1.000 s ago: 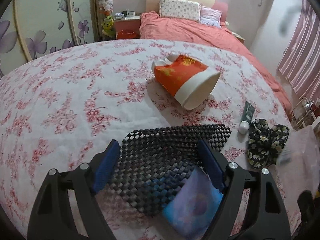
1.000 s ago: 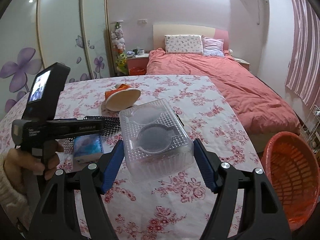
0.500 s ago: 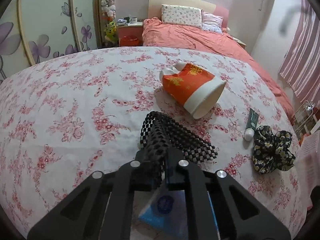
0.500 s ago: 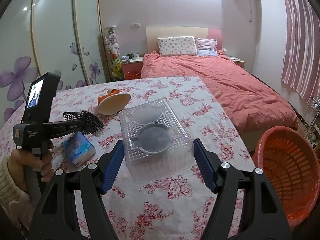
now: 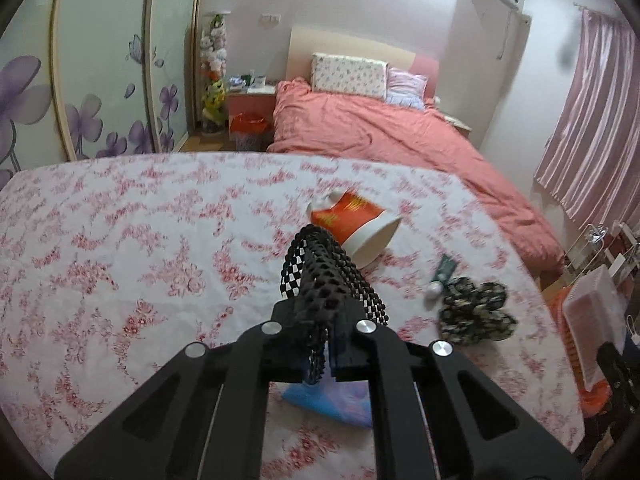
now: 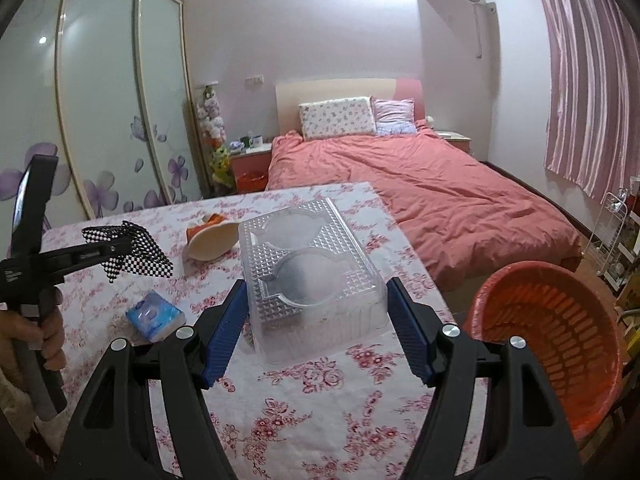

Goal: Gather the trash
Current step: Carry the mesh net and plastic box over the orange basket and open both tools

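Your right claw (image 6: 314,334) sits low in the frame with its blue pads on either side of a clear plastic tray (image 6: 310,276); you seem to be holding it off the desk (image 6: 320,420), though whether both pads press is hard to tell. Treat that tray as light, thin and springy: it will likely flex or crack if squeezed hard and slide on smooth walls, so keep hold on the ribbed side walls near the base. At the lower right, just beside the desk edge, stands the orange basket (image 6: 560,340), probably where the trash goes, with nothing between tray and rim. At the left of that view your left claw (image 6: 120,246) has clamped shut on a black-and-white mesh mat (image 6: 136,256), which hangs folded above the desk; it looks soft, floppy and light, so expect it to swing, and a pinch on a doubled fold should hold best. Below it lies a blue tissue pack (image 6: 156,316), soft and easy to pinch across its narrow sides. In the left wrist view, beyond the mat, an orange and white paper cup (image 5: 356,232) lies tipped over, crushable, best taken by the rim. To its right rest a small dark tube (image 5: 440,276) and a dark floral cloth bundle (image 5: 476,312); the bed (image 5: 400,140) lies far behind.
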### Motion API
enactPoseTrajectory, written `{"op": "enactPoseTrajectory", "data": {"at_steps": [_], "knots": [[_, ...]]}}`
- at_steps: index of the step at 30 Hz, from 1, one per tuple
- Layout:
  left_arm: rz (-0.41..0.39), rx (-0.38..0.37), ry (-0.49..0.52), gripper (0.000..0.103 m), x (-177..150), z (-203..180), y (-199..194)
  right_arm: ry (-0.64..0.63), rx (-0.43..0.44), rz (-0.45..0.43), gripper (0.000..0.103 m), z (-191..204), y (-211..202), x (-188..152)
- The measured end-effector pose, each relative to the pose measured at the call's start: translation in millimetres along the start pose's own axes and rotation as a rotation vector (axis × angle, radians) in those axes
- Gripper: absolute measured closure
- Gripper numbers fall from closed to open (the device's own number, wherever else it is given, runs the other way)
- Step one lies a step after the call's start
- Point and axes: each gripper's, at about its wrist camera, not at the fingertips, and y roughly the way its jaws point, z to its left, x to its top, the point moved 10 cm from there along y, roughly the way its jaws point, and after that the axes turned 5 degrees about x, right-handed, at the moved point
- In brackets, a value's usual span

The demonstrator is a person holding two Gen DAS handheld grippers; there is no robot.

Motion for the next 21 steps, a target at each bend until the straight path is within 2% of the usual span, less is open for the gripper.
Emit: {"op": "enactPoseTrajectory", "data": {"at_steps": [4, 10, 21], "knots": [[-0.028, -0.038, 0.009, 0.095, 5.4, -15.6, -19.7, 0.014, -0.017, -0.032, 0.034, -8.8, -11.7, 5.1], [-0.067, -0.122, 0.056, 0.095, 5.8, -58.4, -51.6, 0.052, -0.058, -0.086, 0.034, -28.3, -32.7, 11.2], [-0.097, -0.298, 0.141, 0.095, -5.8, -152.7, -92.4, 0.118, -0.206, -0.183, 0.034, -79.8, -67.3, 13.2]]}}
